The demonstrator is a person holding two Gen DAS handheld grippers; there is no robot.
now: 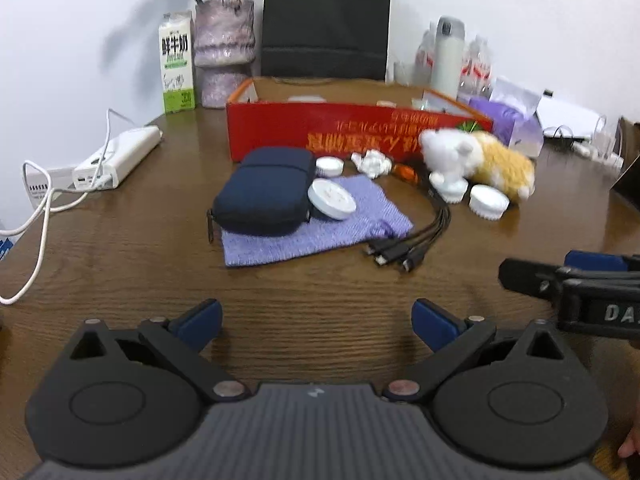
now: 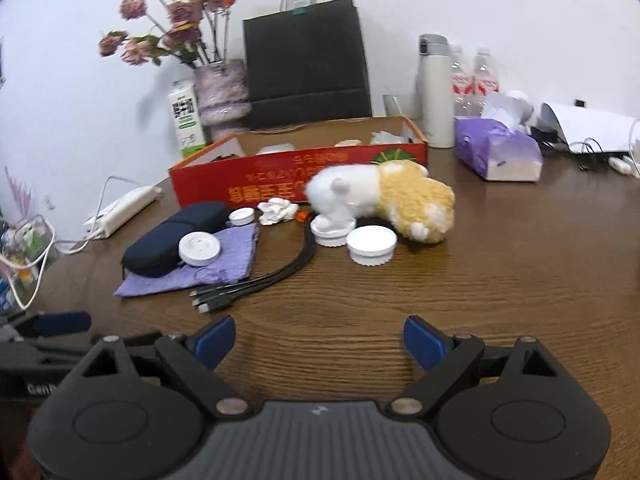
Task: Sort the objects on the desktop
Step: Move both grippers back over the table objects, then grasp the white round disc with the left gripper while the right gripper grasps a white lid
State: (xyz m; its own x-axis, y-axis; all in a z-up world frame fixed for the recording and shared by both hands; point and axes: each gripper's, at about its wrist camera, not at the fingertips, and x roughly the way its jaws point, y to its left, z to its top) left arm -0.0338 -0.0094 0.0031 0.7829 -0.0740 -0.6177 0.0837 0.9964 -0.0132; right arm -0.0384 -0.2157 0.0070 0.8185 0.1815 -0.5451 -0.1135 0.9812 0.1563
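Both spread empty, the right hand-held gripper point(image 2: 319, 342) sits nearer the plush toy point(image 2: 384, 196) ahead than the left hand-held gripper point(image 1: 317, 322).

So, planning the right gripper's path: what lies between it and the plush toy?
In the right wrist view, bare wooden table lies ahead of the open right gripper, then a white lid just before the plush toy.

The milk carton point(image 1: 176, 65) reads "鲜牛奶"; right tongs point(image 1: 568, 276) show "DA".
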